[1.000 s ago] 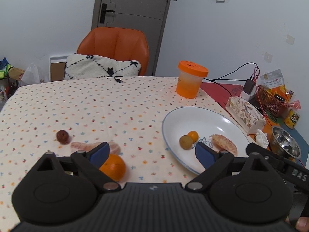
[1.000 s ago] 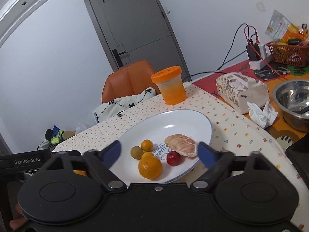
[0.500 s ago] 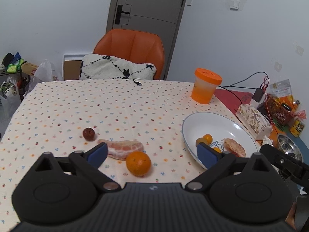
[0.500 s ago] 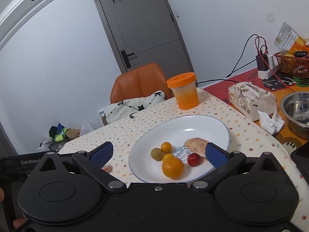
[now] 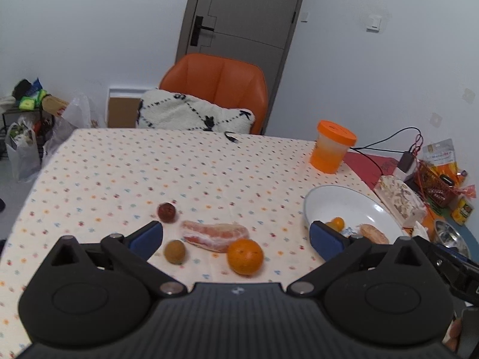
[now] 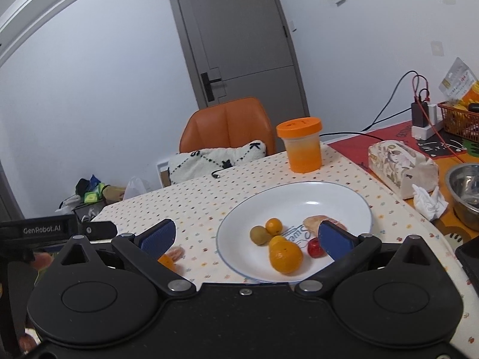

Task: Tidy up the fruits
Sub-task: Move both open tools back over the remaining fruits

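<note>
On the dotted tablecloth in the left wrist view lie an orange (image 5: 245,256), a peeled pomelo wedge (image 5: 215,236), a brown kiwi-like fruit (image 5: 174,251) and a dark red fruit (image 5: 166,211). My left gripper (image 5: 236,236) hovers open above them, holding nothing. The white plate (image 6: 338,200) holds an orange (image 6: 285,258), a small orange fruit (image 6: 274,226), a green-brown fruit (image 6: 259,235), a red fruit (image 6: 314,247) and a pomelo piece (image 6: 312,220). My right gripper (image 6: 247,239) stands open over the plate's near edge, empty.
An orange-lidded jar (image 6: 302,145) stands behind the plate. A tissue box (image 6: 401,167), crumpled tissue (image 6: 429,202) and steel bowl (image 6: 465,193) sit to the right. An orange chair (image 5: 217,86) with a white cushion (image 5: 191,115) is at the table's far side.
Both grippers have pulled back and risen. The left view has swung left, so the loose fruits sit between its fingers and the brown fruit has come into sight.
</note>
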`<control>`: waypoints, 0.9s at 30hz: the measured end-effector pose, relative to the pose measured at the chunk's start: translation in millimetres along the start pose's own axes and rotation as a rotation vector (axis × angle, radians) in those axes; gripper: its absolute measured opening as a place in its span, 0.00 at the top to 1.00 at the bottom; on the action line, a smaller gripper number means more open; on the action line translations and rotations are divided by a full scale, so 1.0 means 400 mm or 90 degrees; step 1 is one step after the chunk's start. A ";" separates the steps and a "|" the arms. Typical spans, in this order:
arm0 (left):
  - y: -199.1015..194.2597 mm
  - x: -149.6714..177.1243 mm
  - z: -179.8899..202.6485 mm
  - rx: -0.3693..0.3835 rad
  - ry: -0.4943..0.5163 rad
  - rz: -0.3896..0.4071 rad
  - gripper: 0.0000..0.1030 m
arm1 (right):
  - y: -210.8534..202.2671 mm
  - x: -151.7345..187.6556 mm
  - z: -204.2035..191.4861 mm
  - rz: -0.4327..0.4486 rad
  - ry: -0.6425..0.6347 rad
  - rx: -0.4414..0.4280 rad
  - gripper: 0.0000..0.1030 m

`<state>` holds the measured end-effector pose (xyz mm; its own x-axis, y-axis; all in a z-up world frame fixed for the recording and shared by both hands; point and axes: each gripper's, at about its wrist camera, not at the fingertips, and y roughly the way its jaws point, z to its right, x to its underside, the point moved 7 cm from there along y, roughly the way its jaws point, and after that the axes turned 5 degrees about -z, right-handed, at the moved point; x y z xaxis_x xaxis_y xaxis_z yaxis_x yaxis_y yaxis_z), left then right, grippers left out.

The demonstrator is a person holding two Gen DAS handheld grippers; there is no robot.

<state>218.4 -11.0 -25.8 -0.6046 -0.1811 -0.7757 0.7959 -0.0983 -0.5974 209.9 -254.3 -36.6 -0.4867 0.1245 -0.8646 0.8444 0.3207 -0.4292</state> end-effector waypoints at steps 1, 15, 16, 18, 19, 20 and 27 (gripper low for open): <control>-0.003 -0.003 -0.006 -0.003 0.000 0.003 0.00 | 0.001 0.001 -0.007 -0.005 -0.007 -0.007 0.00; -0.003 -0.012 -0.083 -0.027 0.012 0.003 0.00 | 0.048 0.027 -0.087 -0.046 -0.033 -0.056 0.00; 0.000 -0.009 -0.089 -0.030 0.012 -0.001 0.00 | 0.053 0.030 -0.093 -0.050 -0.034 -0.057 0.00; 0.006 -0.003 -0.105 -0.045 0.013 -0.007 0.00 | 0.064 0.037 -0.106 -0.061 -0.032 -0.060 0.00; 0.010 0.000 -0.113 -0.052 0.010 -0.012 0.00 | 0.070 0.041 -0.112 -0.067 -0.032 -0.063 0.00; 0.014 0.004 -0.121 -0.055 0.006 -0.018 0.00 | 0.076 0.045 -0.118 -0.071 -0.033 -0.066 0.00; 0.041 0.030 -0.152 -0.069 0.005 -0.031 0.00 | 0.122 0.070 -0.149 -0.099 -0.036 -0.076 0.00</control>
<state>222.3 44.7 -57.2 -0.6432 -0.1712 -0.7463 0.7575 -0.0001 -0.6529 224.1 -179.3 -66.3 -0.5935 0.0125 -0.8048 0.7255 0.4412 -0.5282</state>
